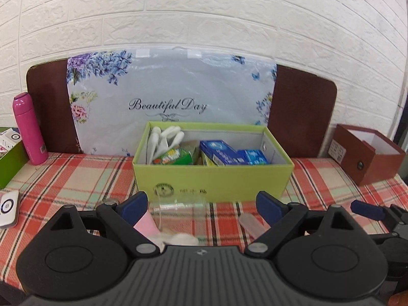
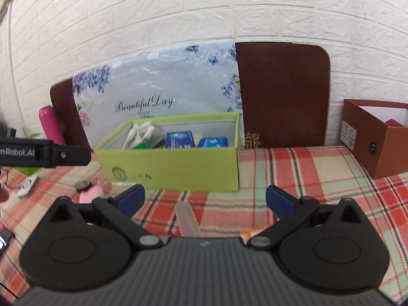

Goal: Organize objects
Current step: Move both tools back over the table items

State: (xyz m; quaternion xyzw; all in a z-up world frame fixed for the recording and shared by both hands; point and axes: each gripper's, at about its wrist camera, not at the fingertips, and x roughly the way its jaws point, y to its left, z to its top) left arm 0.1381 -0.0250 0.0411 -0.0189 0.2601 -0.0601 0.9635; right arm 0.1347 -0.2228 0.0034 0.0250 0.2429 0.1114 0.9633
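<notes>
left gripper (image 1: 202, 205) gaping wide over a clear cup (image 1: 178, 210) lying between its fingers, green box (image 1: 211, 178) sitting just ahead; right gripper (image 2: 205, 200) also spread wide, clear tube (image 2: 187, 219) lying between its fingers, gripping nothing

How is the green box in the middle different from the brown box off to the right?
The green box holds several items: white pieces, a green carton and blue packets. The brown box shows only its white lining, though part of its inside is hidden. The green box sits in front of the floral "Beautiful Day" bag; the brown box sits by the white brick wall. Both are open-topped and stand on the plaid cloth.
</notes>
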